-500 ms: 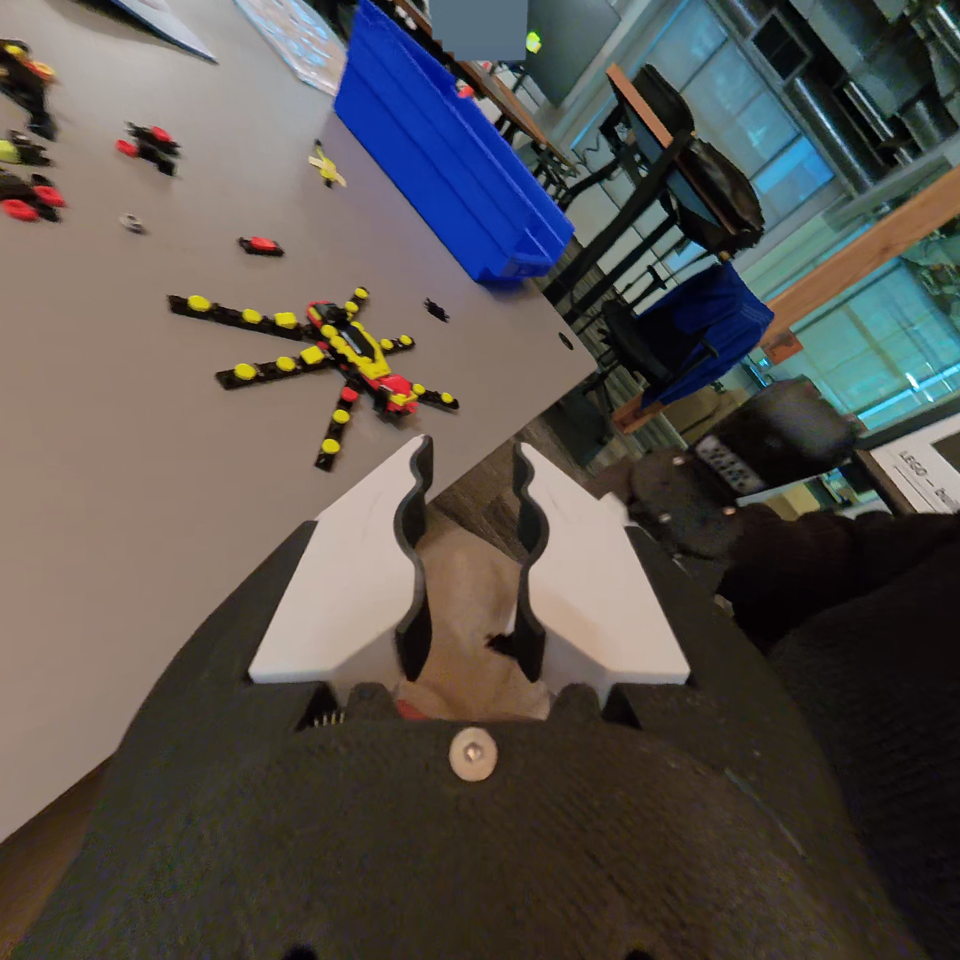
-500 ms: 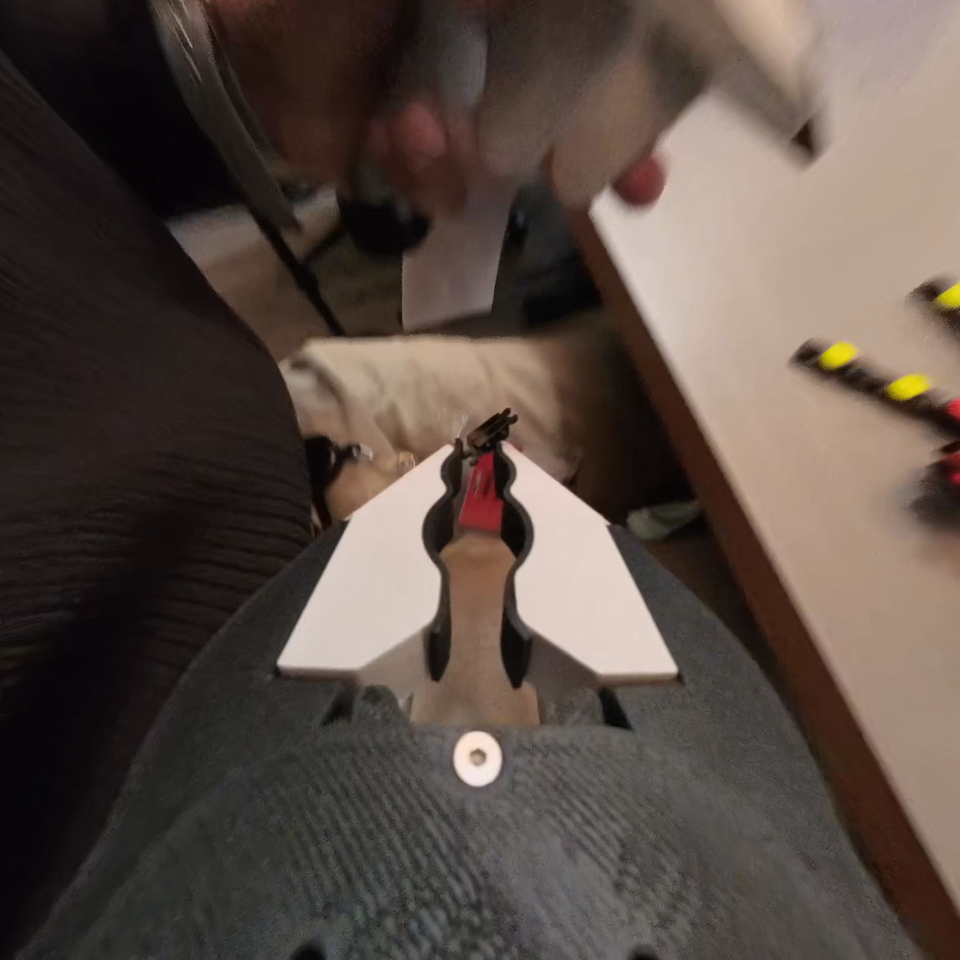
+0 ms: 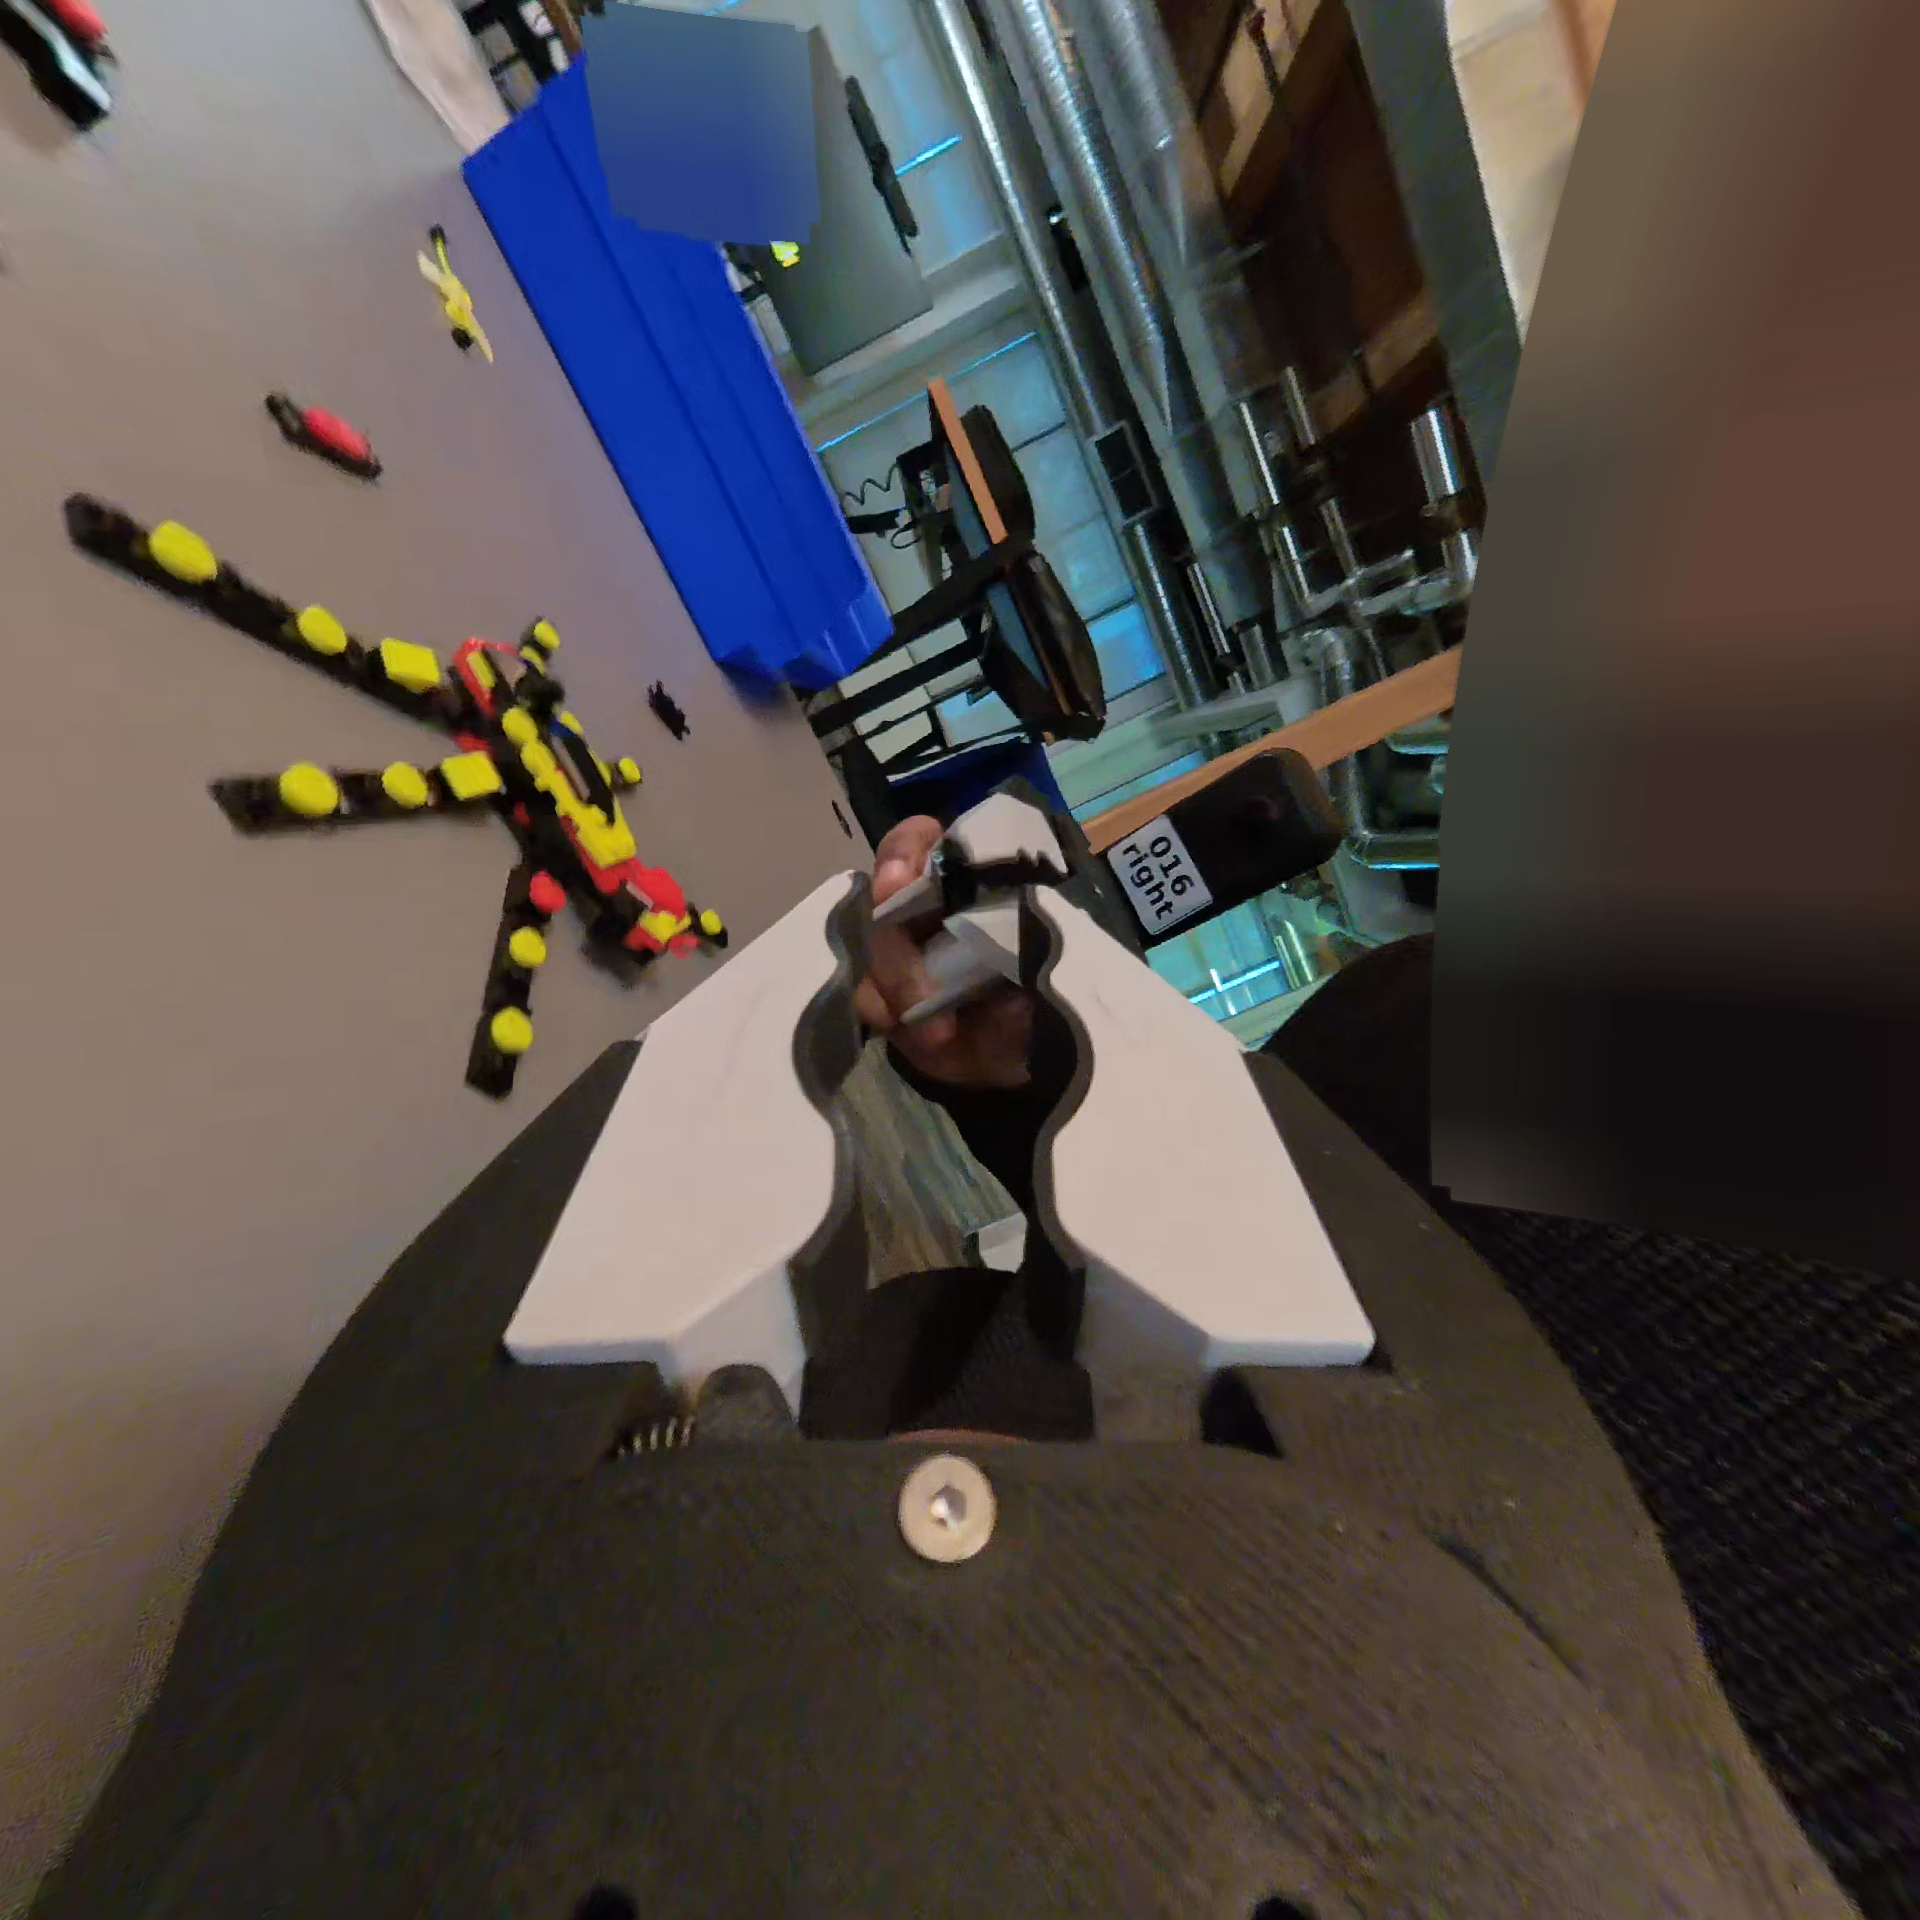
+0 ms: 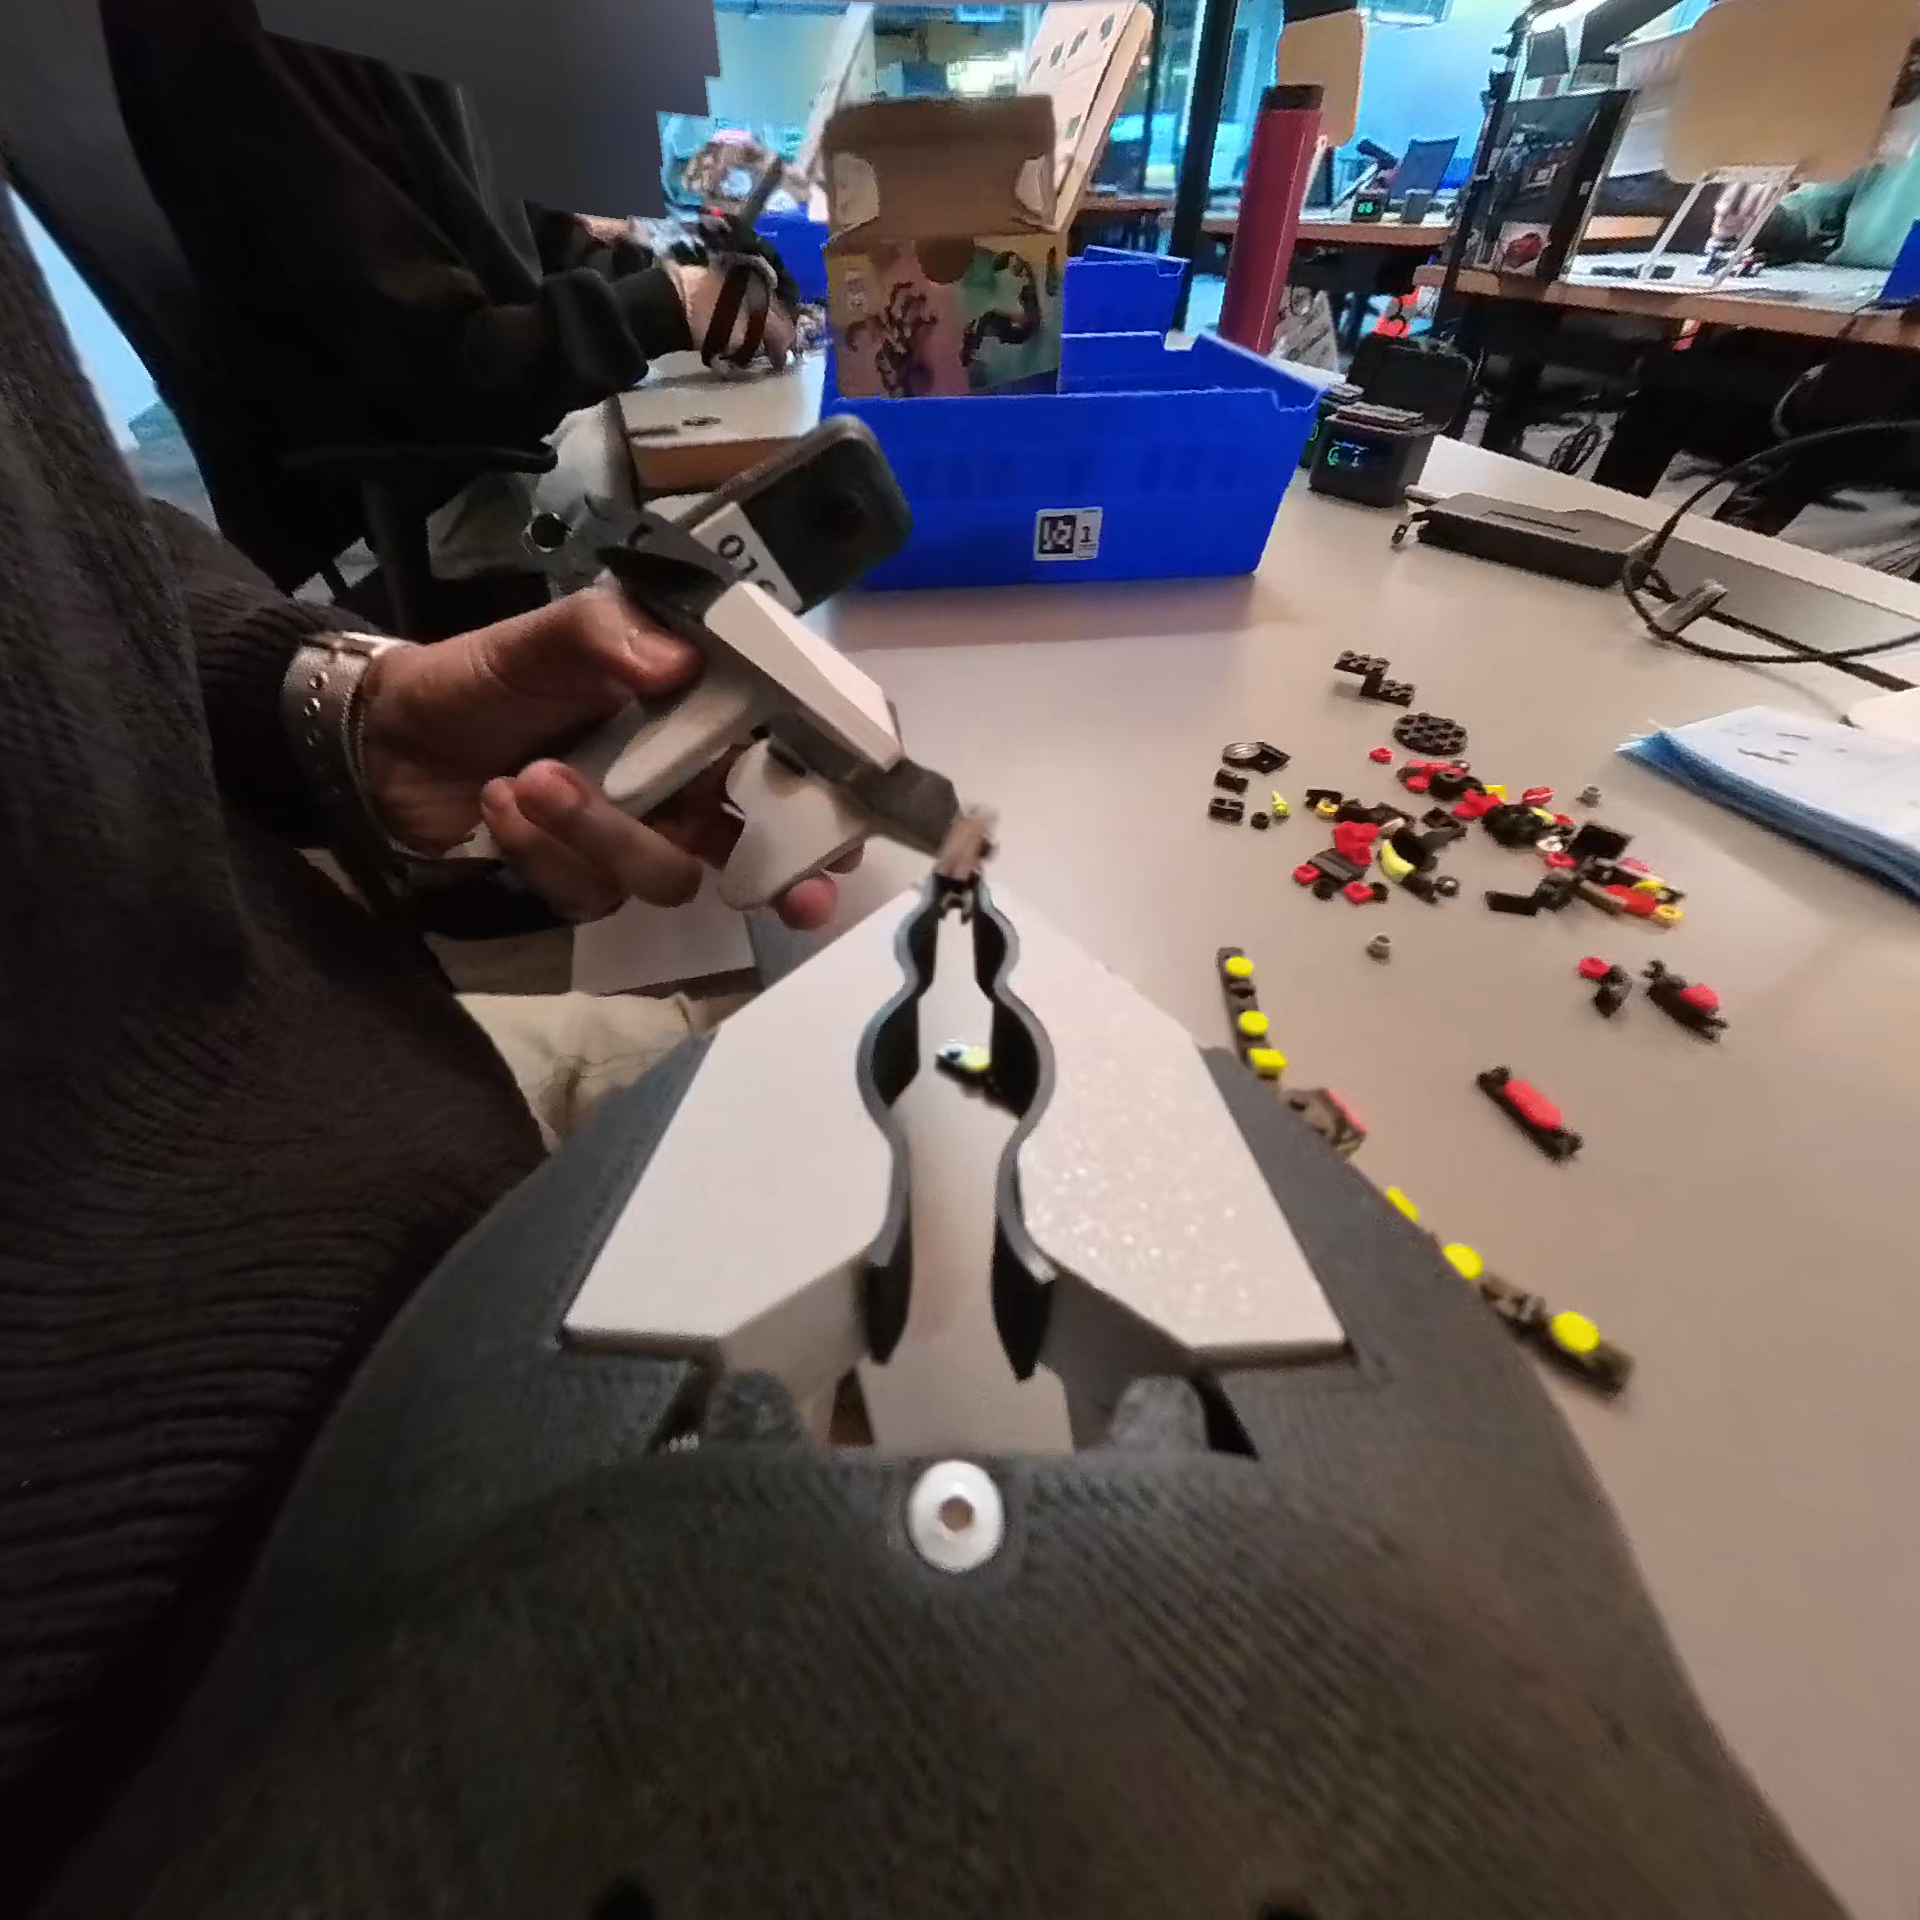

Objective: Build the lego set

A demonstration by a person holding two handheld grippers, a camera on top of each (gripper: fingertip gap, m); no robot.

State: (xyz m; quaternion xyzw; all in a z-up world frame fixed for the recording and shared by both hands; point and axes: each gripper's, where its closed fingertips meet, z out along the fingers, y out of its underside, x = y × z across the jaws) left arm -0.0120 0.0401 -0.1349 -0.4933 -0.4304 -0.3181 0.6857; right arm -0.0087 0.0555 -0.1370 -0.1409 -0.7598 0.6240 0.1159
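Note:
My right gripper [image 4: 958, 906] is shut on a small black lego piece [image 4: 951, 894] and holds it in the air over the table's near edge. My left gripper [image 3: 940, 888] is open, its tips on either side of that piece [image 3: 997, 868]. In the right wrist view the left gripper [image 4: 961, 831], held in a hand, meets the piece from the upper left. The black, yellow and red lego model [image 3: 561, 790] lies flat on the grey table [image 3: 208, 1195]. In the right wrist view the model [image 4: 1257, 1039] is partly hidden behind my right gripper.
A blue bin [image 4: 1060, 468] with a cardboard box stands at the back. A pile of loose red, black and yellow pieces [image 4: 1455, 821] lies at mid-table, with a red-and-black piece [image 4: 1527, 1107] nearer. A booklet [image 4: 1787, 779] and cables are at the right. Another person works at the back left. Left and right tips are no more than a few centimetres apart.
My right gripper rose from below the table edge to table height, still shut on its piece. The two grippers have come together, tip to tip. The left view has tilted.

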